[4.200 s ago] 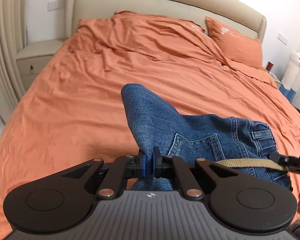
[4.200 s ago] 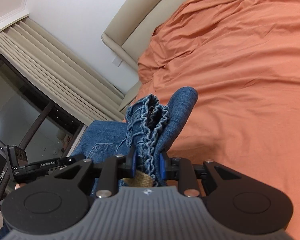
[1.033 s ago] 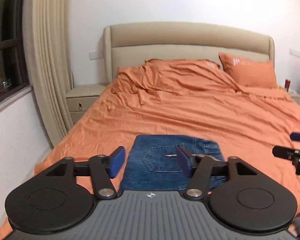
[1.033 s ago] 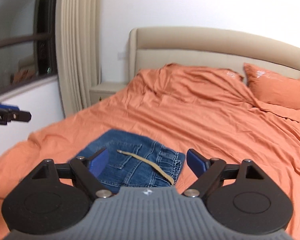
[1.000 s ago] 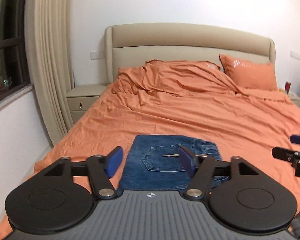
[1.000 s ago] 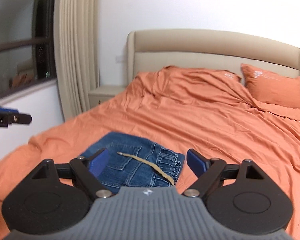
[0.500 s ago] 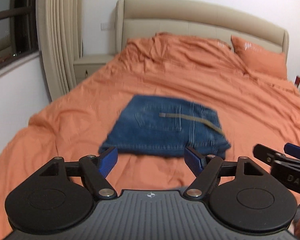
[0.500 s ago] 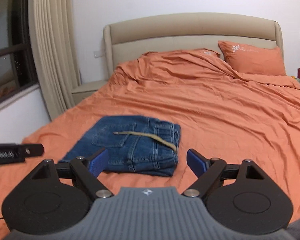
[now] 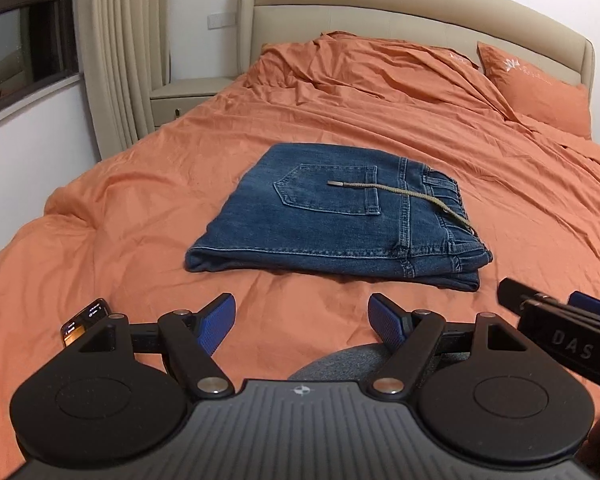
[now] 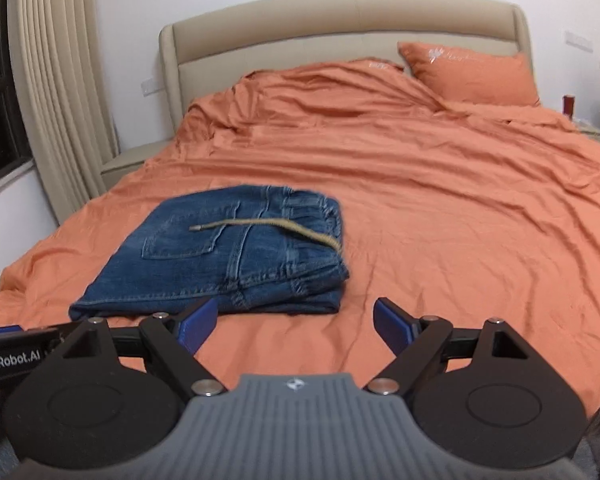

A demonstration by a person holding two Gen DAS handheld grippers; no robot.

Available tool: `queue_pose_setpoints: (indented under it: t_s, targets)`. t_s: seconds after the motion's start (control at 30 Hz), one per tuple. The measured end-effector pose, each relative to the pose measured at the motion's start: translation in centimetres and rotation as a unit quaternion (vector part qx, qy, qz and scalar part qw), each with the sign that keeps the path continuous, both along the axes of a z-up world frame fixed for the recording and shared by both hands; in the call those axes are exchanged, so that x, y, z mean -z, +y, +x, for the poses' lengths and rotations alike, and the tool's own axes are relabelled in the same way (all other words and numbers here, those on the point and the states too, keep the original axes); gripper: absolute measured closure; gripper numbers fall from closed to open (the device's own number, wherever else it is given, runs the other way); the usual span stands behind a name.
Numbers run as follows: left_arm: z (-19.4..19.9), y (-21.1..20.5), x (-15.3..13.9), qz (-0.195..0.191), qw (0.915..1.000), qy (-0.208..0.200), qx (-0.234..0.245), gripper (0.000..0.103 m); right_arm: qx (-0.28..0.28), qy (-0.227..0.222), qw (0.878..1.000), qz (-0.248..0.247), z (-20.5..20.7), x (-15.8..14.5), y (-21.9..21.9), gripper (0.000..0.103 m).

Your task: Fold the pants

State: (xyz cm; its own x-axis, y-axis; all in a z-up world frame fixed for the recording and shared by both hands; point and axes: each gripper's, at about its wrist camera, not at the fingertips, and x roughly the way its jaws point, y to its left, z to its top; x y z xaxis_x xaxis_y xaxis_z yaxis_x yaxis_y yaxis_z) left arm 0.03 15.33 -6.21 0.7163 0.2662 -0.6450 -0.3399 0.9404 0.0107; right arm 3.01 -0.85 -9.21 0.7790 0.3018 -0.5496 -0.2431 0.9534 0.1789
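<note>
Pants [image 9: 332, 216], blue denim, lying folded into a compact rectangle on the orange bedsheet [image 9: 140, 184], back pocket facing up, tan drawstring [image 9: 404, 196] trailing across the top toward the waistband edge. Sitting ahead of both tongs, well apart from the tips, not touching either. Left gripper [image 9: 302, 322] hovering near the foot of the bed, jaws spread wide, gripping nothing. Right gripper [image 10: 296, 322] likewise released, empty, pants lying ahead and to its left.

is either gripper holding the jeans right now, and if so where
Nothing is held. The left gripper and right gripper are both open, short of the folded jeans lying on the bed.
</note>
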Motion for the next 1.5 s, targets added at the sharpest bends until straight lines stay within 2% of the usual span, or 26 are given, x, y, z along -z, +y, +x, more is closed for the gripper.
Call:
queue_pose_setpoints:
  t_s: [0.17, 0.73, 1.5]
  targets:
    - [0.0, -0.4, -0.1, 0.01, 0.9999, 0.002, 0.001, 0.014, -0.005, 0.022, 1.0, -0.01, 0.7, 0.5, 0.3, 0.022]
    - [-0.1, -0.5, -0.5, 0.013, 0.9999, 0.0, 0.002, 0.014, -0.012, -0.008, 1.0, -0.017, -0.5, 0.1, 0.2, 0.022]
    - [-0.1, -0.5, -0.5, 0.012, 0.9999, 0.0, 0.002, 0.014, -0.012, -0.008, 1.0, -0.018, -0.6, 0.1, 0.2, 0.022]
